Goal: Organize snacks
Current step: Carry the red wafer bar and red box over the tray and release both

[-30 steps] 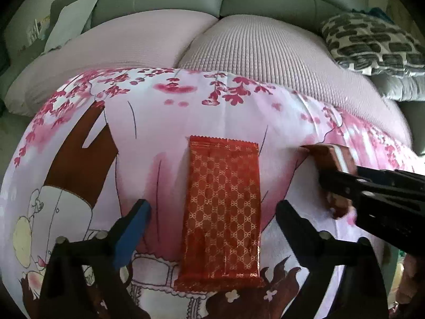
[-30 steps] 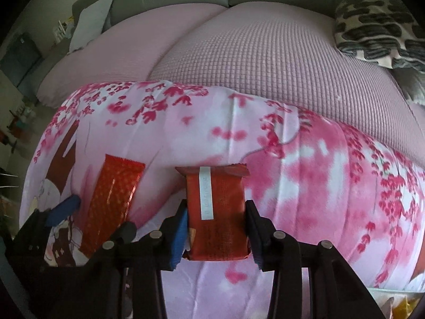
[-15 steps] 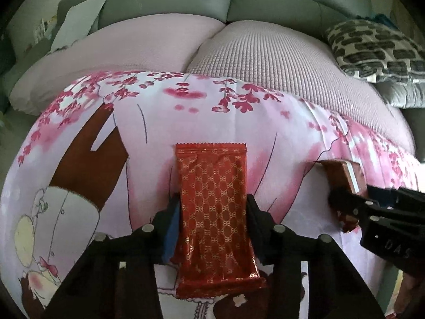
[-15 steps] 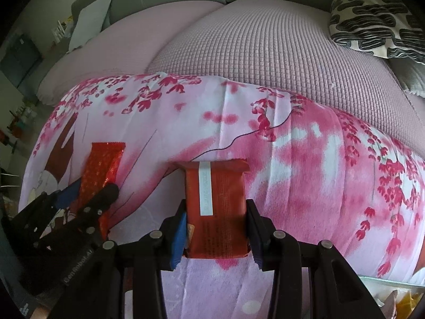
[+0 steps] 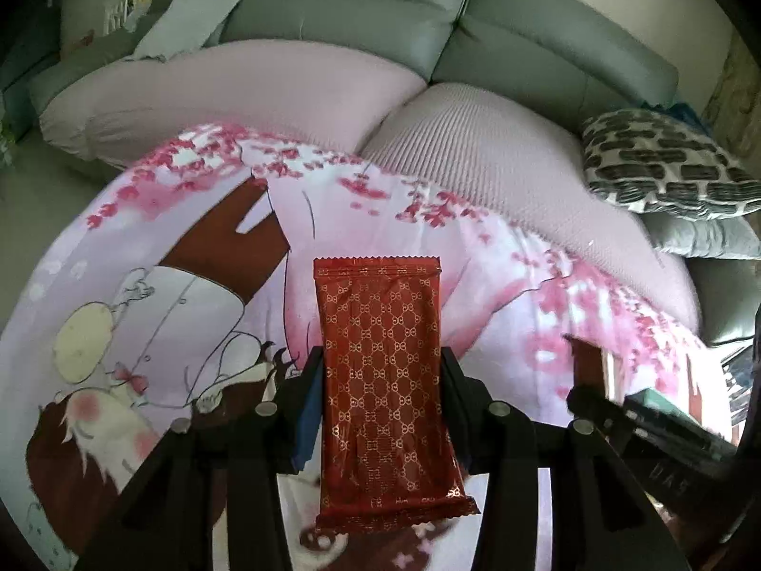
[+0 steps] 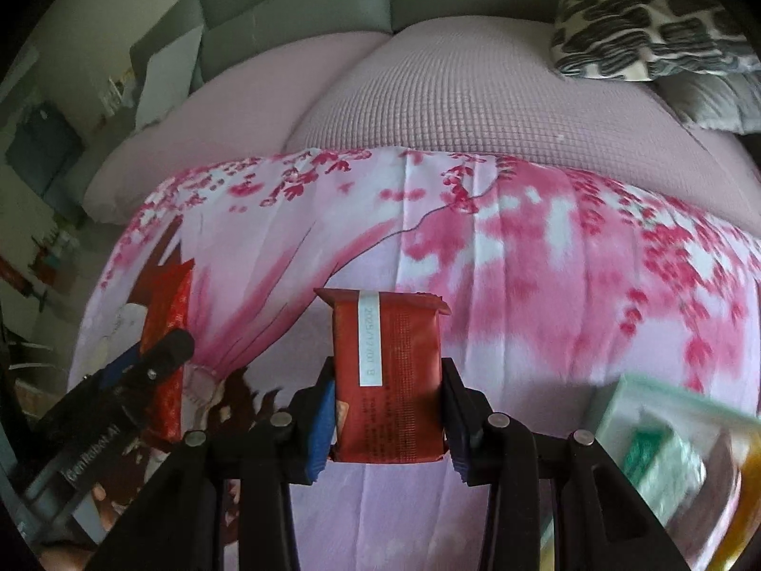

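At the right wrist view's lower right, blurred green-and-clear packaging [image 6: 666, 457] cut off, left gripper [image 5: 380, 409] pinching long red gold-patterned foil snack packet [image 5: 385, 371] above pink blossom-print cloth [image 5: 499, 257], right gripper [image 6: 387, 409] clamping shorter red date-stamped wrapped snack bar [image 6: 387, 371].

Both the left gripper [image 5: 383, 409] and right gripper [image 6: 387, 416] are black plastic with silver screws and blue finger pads; white lettering, possibly "GenRobot.AI", marks the left.
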The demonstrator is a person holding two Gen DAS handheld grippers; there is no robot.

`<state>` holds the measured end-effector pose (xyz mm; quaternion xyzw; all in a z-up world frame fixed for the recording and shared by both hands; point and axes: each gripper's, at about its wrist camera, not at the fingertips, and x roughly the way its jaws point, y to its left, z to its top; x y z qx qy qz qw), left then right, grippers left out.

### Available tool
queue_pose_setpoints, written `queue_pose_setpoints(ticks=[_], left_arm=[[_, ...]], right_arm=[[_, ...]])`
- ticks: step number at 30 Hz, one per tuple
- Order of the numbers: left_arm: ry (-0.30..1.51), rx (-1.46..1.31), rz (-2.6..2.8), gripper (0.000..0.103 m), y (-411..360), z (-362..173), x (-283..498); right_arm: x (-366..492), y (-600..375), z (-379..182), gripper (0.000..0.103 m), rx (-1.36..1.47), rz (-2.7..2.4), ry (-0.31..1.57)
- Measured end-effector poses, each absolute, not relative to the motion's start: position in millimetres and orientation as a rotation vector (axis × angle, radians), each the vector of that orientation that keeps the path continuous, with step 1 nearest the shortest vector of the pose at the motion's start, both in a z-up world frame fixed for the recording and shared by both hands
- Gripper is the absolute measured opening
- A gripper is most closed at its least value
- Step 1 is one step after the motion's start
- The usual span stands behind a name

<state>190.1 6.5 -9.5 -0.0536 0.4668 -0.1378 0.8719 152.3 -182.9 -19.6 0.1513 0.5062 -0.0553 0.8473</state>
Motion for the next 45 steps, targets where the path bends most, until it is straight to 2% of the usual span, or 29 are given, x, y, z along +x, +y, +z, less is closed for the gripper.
queue_pose_setpoints(ticks=[10,25,45], left_arm=[[0.870,-0.110,-0.346,0.046,0,36,129],[0.776,-0.097,-0.471,0.046,-12,67,56],[0.776,-0.013,-0.600,0.046,-65,65,31]], right_arm=[[72,-180,12,0.042,0.404,-0.189,0.985],[-29,-182,36,0.042,0.454,-0.315,0.869],[-97,-267,46,0.042,0.525,-0.613,0.772]])
